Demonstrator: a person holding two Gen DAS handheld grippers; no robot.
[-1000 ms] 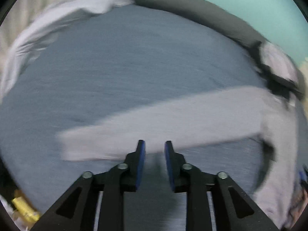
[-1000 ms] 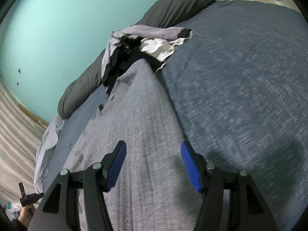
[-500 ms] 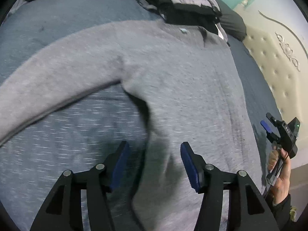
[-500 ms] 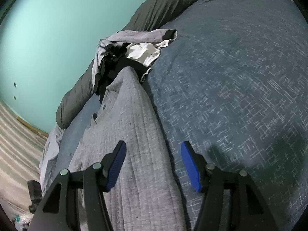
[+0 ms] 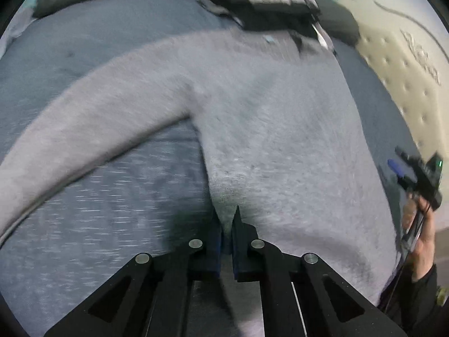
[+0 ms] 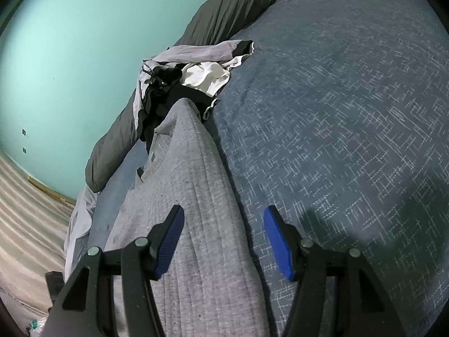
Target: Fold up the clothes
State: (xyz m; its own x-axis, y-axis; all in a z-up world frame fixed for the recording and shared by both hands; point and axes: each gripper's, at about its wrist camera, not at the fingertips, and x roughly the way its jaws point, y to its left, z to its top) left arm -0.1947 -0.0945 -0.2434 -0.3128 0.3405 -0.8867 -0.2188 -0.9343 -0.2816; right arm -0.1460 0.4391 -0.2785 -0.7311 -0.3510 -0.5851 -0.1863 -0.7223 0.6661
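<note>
Your left gripper point(image 5: 226, 226) had just been closing and stood pinched shut on the side edge of the gray sweater point(image 5: 269, 129), low on the body, below the point where the sleeve point(image 5: 84, 129) branched off. A fold of the gray fabric sat between its fingers.

Your right gripper point(image 6: 223, 233) stood at a medium opening with nothing clamped. Its left finger point(image 6: 169, 241) lay over the sweater's body, and its right finger point(image 6: 276, 243) lay over the blue bedspread point(image 6: 350, 118). The sweater's right edge passed between the two fingers.

The sweater lay flat on the bed, with its collar end toward a pile of clothes point(image 6: 193, 75) in gray, black and white. That pile rested against a dark pillow point(image 6: 224, 14) along the teal wall point(image 6: 78, 42). The one visible sleeve extended sideways across the bedspread.

In the left wrist view, your right hand point(image 5: 421, 230) showed at the right edge, beside the tufted headboard point(image 5: 404, 84).
</note>
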